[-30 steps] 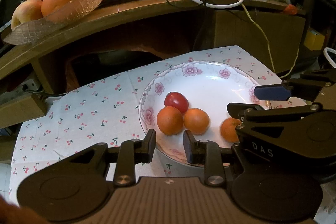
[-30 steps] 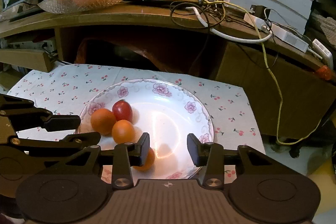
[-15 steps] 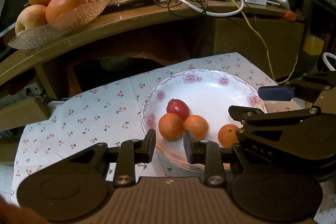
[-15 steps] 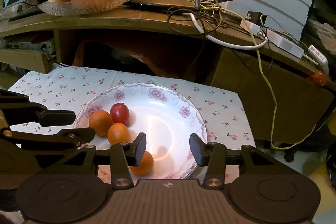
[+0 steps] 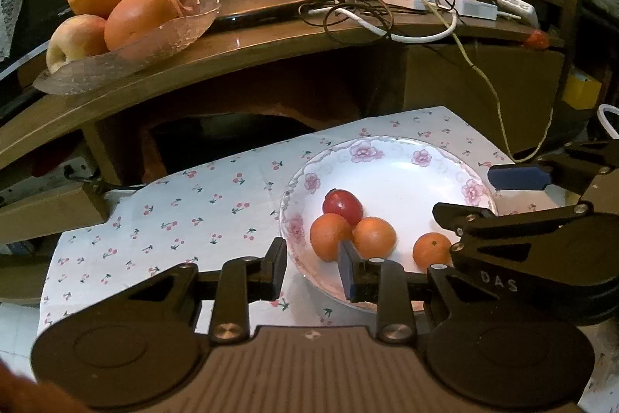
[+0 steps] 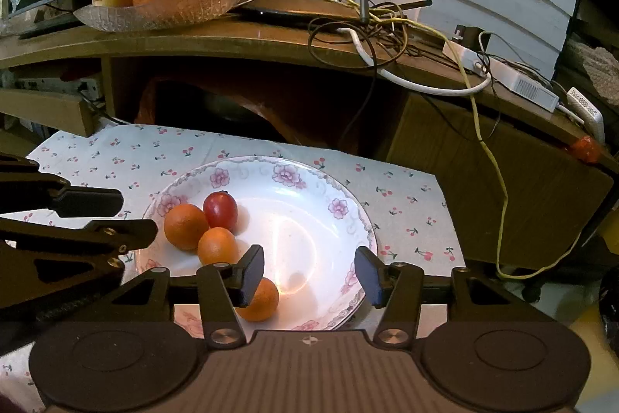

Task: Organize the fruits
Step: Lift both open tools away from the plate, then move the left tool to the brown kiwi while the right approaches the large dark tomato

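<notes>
Lone orange (image 6: 258,300): we hold it beside our right gripper's (image 6: 309,275) left finger, nearest that hand. Both grippers spread, empty; left gripper (image 5: 314,268) faces the cluster.

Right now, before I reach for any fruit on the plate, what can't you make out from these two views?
- Lone orange: the right gripper's finger covers its left part in the right wrist view.
- Plate's near rim: hidden behind the left gripper in the left wrist view.
- Small red object on the cabinet's edge: too small to identify in either view.
- Glass dish: its left end runs off the left wrist frame.
</notes>
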`<control>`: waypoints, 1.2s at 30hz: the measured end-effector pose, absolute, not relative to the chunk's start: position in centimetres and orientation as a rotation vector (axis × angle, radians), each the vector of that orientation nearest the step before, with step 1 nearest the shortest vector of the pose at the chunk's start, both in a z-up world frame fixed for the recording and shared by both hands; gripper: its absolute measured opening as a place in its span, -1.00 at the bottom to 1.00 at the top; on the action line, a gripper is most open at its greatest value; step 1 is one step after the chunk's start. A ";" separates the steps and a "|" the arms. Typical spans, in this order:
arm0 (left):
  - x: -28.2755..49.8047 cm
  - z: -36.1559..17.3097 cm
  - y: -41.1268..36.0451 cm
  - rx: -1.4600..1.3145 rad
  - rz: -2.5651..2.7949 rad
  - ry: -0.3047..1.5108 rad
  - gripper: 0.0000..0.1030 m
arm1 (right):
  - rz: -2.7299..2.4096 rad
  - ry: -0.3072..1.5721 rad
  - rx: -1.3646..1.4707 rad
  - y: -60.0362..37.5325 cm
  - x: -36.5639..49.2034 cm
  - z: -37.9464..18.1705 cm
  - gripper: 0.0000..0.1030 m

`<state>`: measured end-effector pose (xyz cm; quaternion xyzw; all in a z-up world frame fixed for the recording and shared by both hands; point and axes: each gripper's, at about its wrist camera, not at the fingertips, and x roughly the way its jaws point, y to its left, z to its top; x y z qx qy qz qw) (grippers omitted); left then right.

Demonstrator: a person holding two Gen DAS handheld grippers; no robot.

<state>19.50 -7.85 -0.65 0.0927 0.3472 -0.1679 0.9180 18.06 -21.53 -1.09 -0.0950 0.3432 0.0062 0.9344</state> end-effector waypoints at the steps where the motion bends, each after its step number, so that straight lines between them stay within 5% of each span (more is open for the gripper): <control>1: 19.5 -0.7 -7.8 0.192 -0.345 0.715 -0.32 | 0.014 0.702 -0.196 -21.5 18.0 -1.1 0.04; 36: 16.5 0.1 -5.1 0.221 -0.324 0.713 -0.32 | 0.068 0.686 -0.226 -20.0 16.3 -0.4 0.05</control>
